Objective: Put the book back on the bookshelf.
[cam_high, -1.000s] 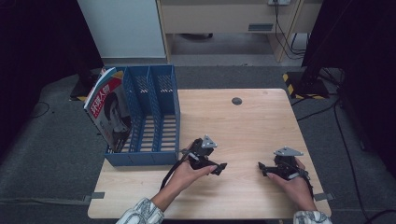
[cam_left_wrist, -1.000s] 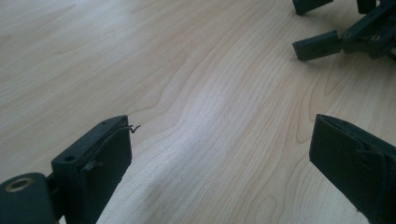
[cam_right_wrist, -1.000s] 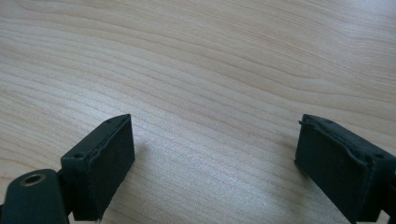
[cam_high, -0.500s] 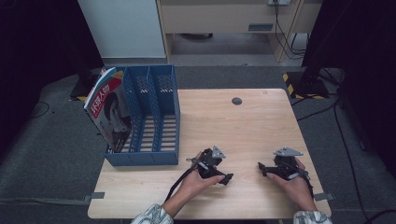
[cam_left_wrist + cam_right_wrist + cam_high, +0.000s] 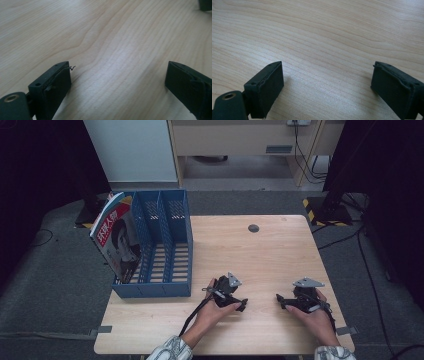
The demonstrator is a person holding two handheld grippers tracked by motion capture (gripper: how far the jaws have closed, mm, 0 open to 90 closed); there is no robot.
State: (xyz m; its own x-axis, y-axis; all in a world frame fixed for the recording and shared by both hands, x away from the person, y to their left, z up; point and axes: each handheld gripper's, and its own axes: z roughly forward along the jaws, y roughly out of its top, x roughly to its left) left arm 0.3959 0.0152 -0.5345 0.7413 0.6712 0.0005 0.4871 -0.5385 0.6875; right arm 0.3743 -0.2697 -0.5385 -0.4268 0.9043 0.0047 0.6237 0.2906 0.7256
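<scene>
**Magazine filed, both grippers resting low on the table**

While the glossy magazine with red lettering (image 5: 116,236) is leaning in the leftmost slot of the blue slotted plastic file rack (image 5: 165,242), the left gripper (image 5: 242,305) and right gripper (image 5: 280,300) are sitting well apart from it on the pale wooden table (image 5: 280,250), jaws spread wide and gripping nothing. Filing looks finished; any next move calls for reaching back toward the rack.

left claw (image 5: 117,82) | jaws wide apart, nothing between | low over bare wooden table (image 5: 105,37)
</scene>
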